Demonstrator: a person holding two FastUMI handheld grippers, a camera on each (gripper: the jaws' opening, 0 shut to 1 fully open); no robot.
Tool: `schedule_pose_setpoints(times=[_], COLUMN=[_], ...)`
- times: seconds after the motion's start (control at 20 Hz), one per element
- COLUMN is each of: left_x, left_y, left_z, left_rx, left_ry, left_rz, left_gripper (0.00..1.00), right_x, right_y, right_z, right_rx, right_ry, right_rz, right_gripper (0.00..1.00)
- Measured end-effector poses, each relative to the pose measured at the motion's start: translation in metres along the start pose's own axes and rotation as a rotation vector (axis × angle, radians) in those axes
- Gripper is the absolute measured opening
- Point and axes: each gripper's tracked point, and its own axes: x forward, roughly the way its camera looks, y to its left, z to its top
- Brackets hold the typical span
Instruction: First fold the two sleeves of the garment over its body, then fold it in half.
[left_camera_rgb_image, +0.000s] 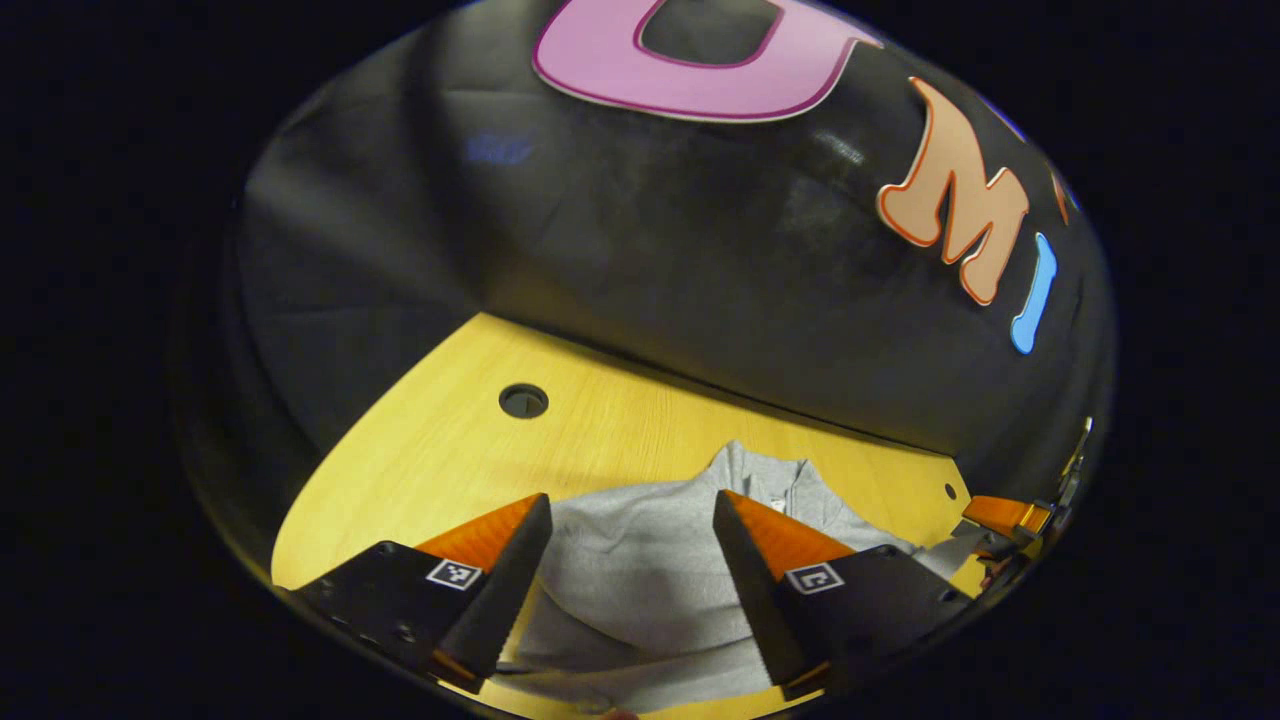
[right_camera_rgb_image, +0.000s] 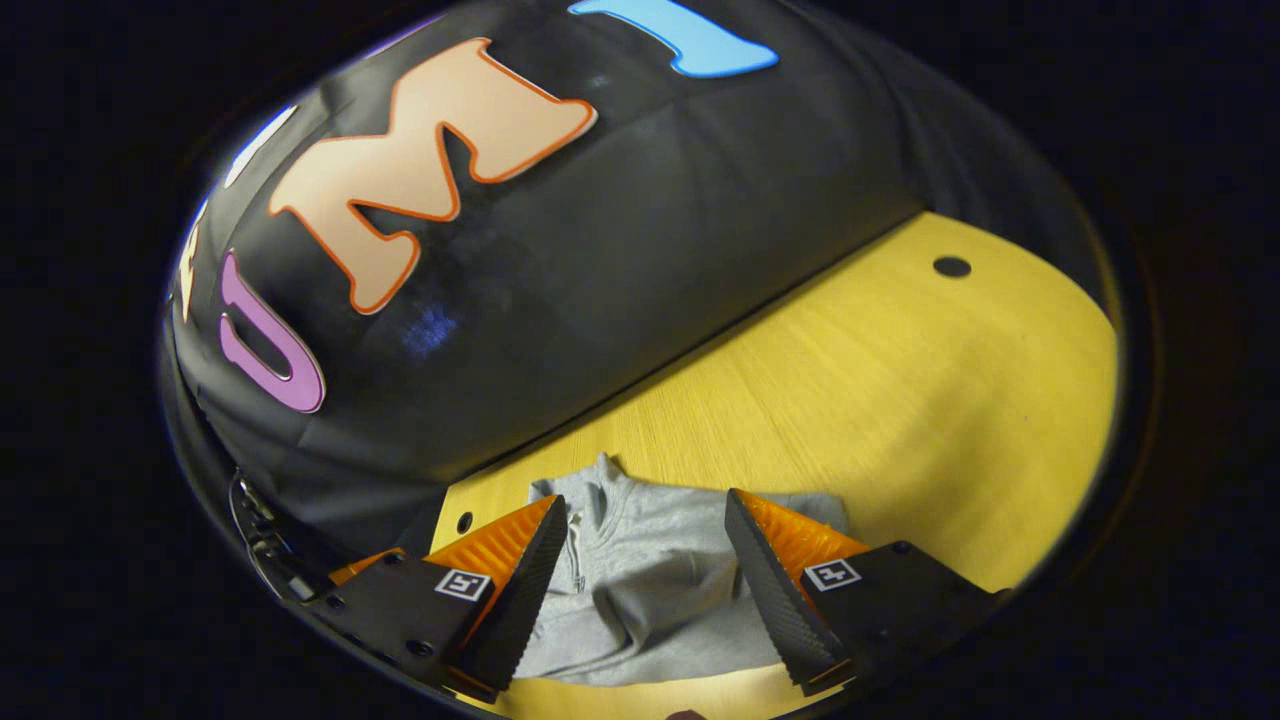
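Nearest the camera in the left gripper view, the left claw (left_camera_rgb_image: 632, 545) is being held with its two fingers spread wide apart, nothing pinched between them, and the grey garment (left_camera_rgb_image: 640, 580) is being seen through the gap, lying flat on the yellow wooden surface (left_camera_rgb_image: 450, 450). Its collar (left_camera_rgb_image: 755, 470) is pointing toward the far edge of the surface, close to the black cloth wall (left_camera_rgb_image: 650, 250). A round hole (left_camera_rgb_image: 523, 400) is being shown in the surface to the far left of the garment, well apart from it. At the right edge of that view, part of the other claw is being glimpsed just beside the garment. In the right gripper view, the right claw (right_camera_rgb_image: 645, 545) is likewise being held spread above the garment (right_camera_rgb_image: 650, 590), with neither finger pressing on the cloth. The garment is lying bunched into soft folds there, its zipped collar (right_camera_rgb_image: 590, 490) at the far side, and another small hole (right_camera_rgb_image: 951, 267) is being seen far to the right.
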Motion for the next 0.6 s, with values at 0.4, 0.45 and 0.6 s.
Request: schedule_pose_setpoints(times=[0.4,0.45,0.6], left_x=[-0.049,-0.058,-0.086], left_y=[-0.023,-0.024,-0.035], left_z=[0.025,0.026,0.037], left_rx=[0.167,0.194,0.273], left_ry=[-0.123,-0.137,-0.206], left_rz=[0.016,0.018,0.027], left_gripper=[0.95,0.96,0.95], right_x=[-0.056,-0.065,-0.092], right_y=[0.012,0.014,0.025], right_z=[0.039,0.04,0.047], right_rx=[-0.208,-0.238,-0.306], right_ry=[-0.178,-0.193,-0.258], right_rz=[-0.001,0.002,0.015], right_gripper=[0.98,0.98,0.98])
